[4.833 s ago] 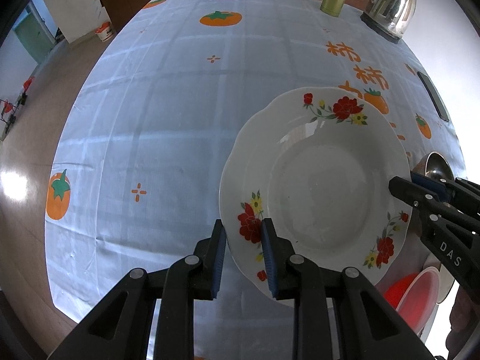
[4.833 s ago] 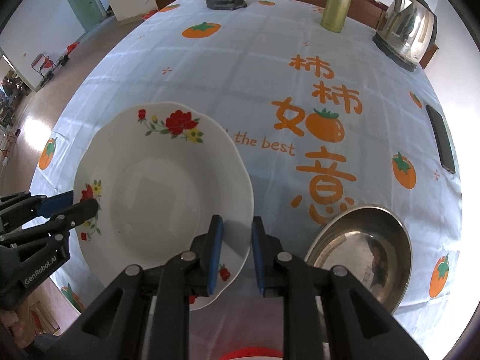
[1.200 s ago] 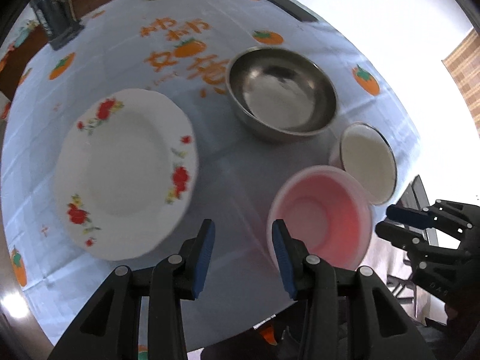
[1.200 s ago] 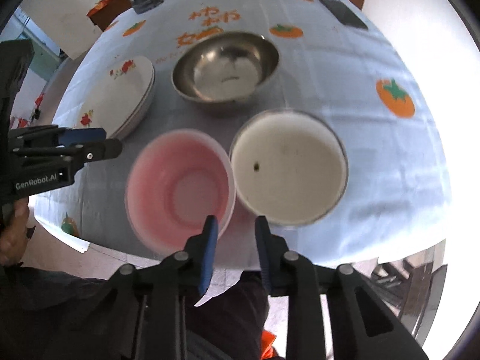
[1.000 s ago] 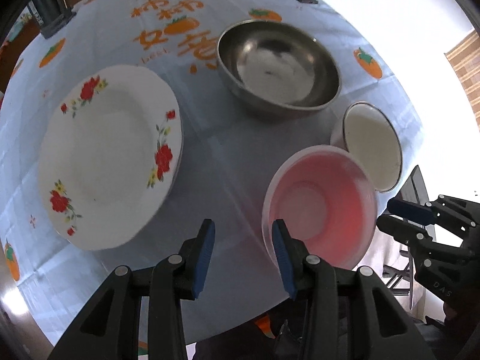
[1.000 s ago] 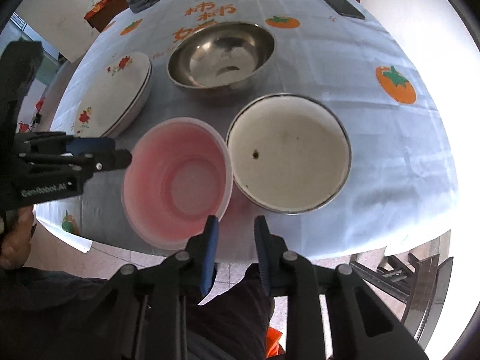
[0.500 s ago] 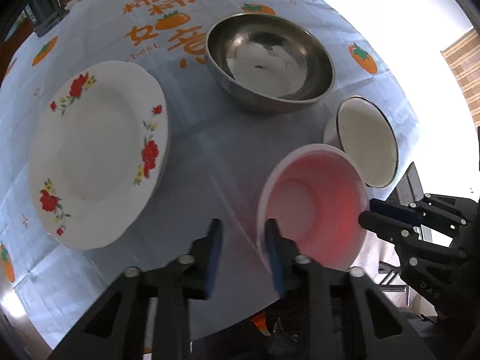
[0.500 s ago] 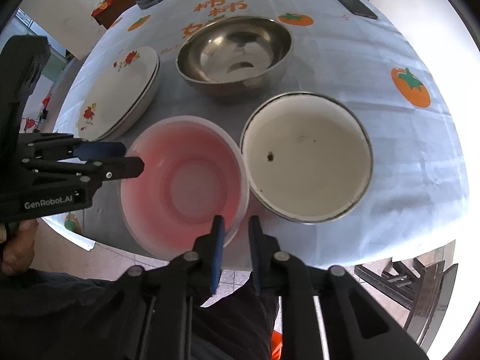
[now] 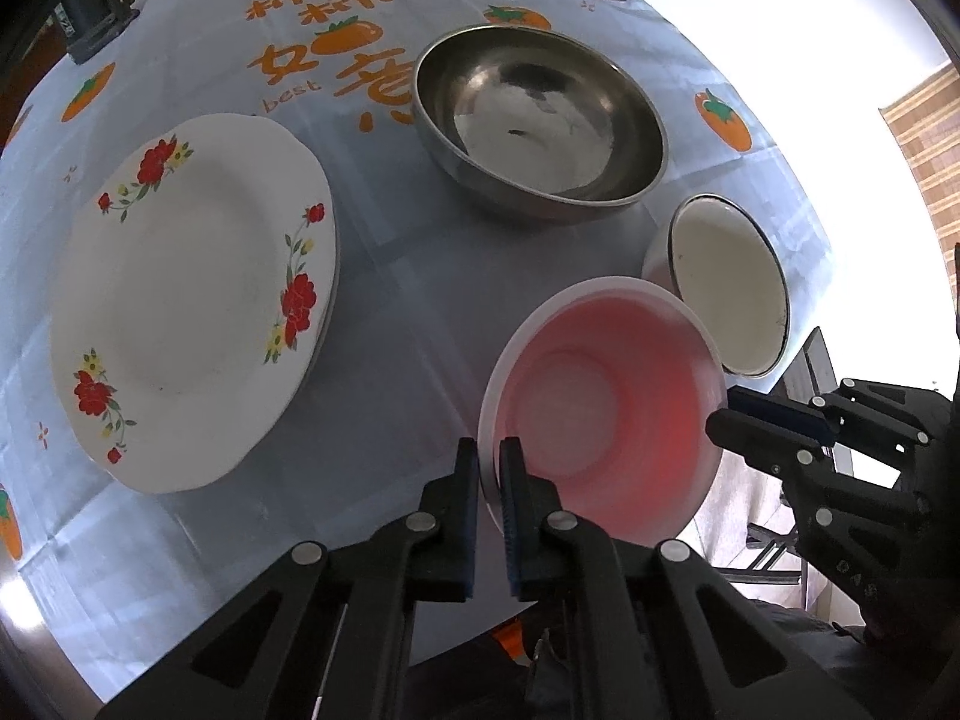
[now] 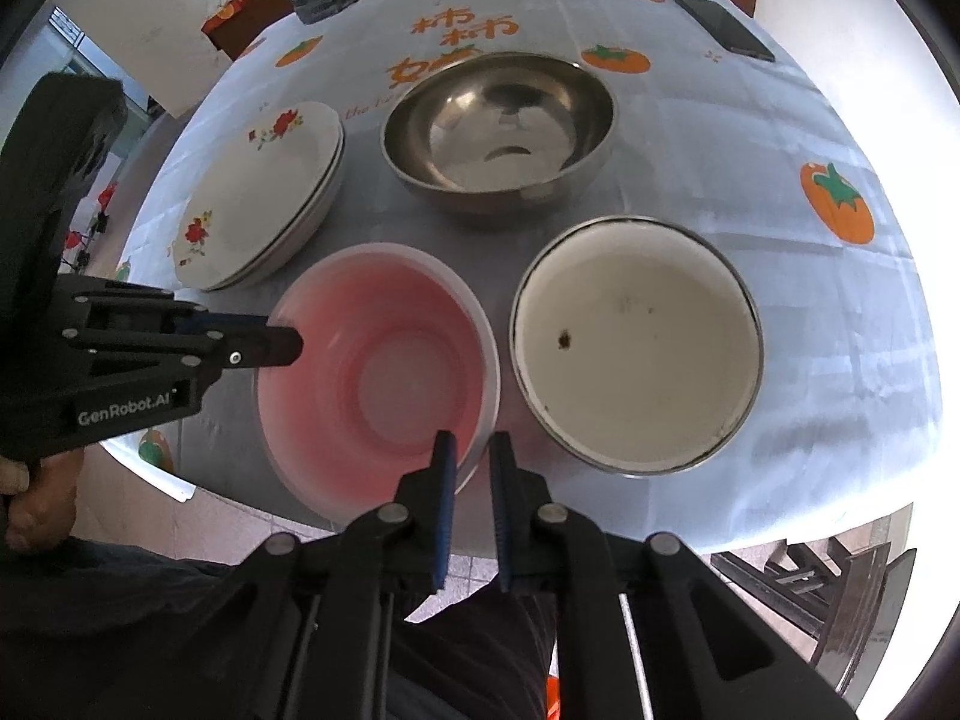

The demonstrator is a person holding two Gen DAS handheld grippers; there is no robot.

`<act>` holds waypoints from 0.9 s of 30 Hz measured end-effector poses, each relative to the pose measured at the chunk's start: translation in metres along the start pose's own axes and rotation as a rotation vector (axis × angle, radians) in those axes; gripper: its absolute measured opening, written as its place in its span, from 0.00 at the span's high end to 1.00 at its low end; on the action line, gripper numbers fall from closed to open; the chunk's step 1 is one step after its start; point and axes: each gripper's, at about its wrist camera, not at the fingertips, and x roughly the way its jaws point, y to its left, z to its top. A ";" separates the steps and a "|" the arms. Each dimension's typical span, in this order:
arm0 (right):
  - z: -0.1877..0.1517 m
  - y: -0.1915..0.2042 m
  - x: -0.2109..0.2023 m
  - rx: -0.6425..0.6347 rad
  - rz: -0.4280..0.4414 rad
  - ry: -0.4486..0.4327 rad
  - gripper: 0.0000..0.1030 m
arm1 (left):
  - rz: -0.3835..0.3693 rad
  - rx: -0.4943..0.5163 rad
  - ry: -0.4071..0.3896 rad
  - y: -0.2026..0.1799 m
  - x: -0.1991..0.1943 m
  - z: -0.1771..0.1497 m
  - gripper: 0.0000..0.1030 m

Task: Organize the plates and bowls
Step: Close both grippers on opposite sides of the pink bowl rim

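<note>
A pink plastic bowl (image 9: 600,420) sits near the table's front edge, between both grippers. My left gripper (image 9: 489,468) has its jaws closing tight on the bowl's left rim, which is pinched between the pads. My right gripper (image 10: 471,462) is shut on the front rim of the pink bowl (image 10: 372,372). In the right wrist view the left gripper (image 10: 282,336) reaches in from the left. A stack of flowered plates (image 10: 258,198) lies at the left. Behind is a steel bowl (image 10: 498,126). A white enamel bowl (image 10: 636,342) stands right of the pink one.
A dark phone (image 10: 723,27) lies at the far right of the persimmon-print tablecloth (image 10: 780,120). A green bottle and a black holder stand at the far edge. A chair frame (image 10: 810,588) shows below the table's front right. A hand (image 10: 30,504) holds the left gripper.
Earlier both grippers held a flowered plate; it now lies at the left. Within the last second the left jaws closed onto the pink bowl's rim, and the right jaws narrowed onto it.
</note>
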 end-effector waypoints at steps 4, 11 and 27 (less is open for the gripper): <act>0.000 -0.001 -0.003 0.002 0.002 -0.011 0.91 | 0.005 0.000 -0.019 0.000 -0.006 -0.001 0.92; 0.005 0.003 -0.008 -0.013 0.012 -0.029 0.91 | 0.010 -0.020 -0.047 0.005 -0.015 -0.003 0.92; 0.018 0.009 -0.029 -0.016 0.037 -0.090 0.91 | 0.064 -0.003 -0.128 0.001 -0.046 0.002 0.92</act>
